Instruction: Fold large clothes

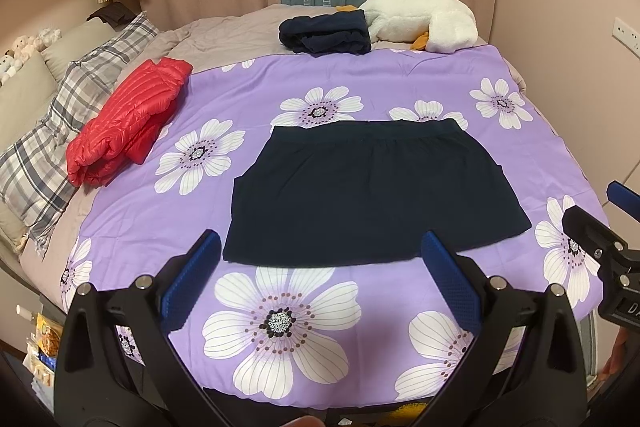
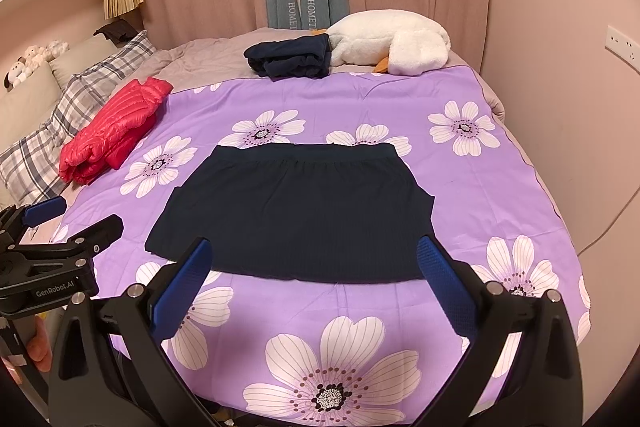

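Skirt (image 1: 372, 191), navy, flat on purple quilt (image 1: 400, 83), waistband far side.

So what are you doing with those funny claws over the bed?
A person holds two tongs, left tongs and right tongs, both open above the purple flowered quilt. A dark skirt lies flat, not yet folded. A red jacket and dark clothes already sit folded farther back.

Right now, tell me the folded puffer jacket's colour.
Red puffer jacket, clearest in the left wrist view.
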A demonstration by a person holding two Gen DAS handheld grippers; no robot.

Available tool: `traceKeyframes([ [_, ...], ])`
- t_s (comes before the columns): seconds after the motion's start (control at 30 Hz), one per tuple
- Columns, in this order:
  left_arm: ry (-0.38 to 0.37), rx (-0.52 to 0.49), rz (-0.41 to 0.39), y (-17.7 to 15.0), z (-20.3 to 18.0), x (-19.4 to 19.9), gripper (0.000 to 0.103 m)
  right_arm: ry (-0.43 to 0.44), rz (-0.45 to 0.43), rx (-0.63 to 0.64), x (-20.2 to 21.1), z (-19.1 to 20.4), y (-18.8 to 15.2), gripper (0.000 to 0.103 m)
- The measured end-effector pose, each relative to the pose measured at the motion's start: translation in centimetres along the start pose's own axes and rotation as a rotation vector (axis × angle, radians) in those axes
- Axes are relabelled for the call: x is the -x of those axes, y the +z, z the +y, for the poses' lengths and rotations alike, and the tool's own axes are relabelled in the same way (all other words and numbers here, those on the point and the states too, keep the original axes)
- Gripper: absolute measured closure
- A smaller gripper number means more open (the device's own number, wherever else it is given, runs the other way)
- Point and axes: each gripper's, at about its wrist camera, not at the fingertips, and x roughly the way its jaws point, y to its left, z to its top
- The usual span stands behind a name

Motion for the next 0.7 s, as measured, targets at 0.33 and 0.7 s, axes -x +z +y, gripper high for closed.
traceKeyframes([
  [0.33, 0.006, -0.005, -0.006, -0.09, 0.11, -0.16, 0.002, 0.001, 0.001, -0.002, -0.01, -0.02, 0.00, 0.001],
  [0.7, 0.021, -0.006, -0.007, -0.03, 0.15, -0.45, 0.002, 0.003, 0.001, -0.002, -0.10, 0.04, -0.07, 0.001],
])
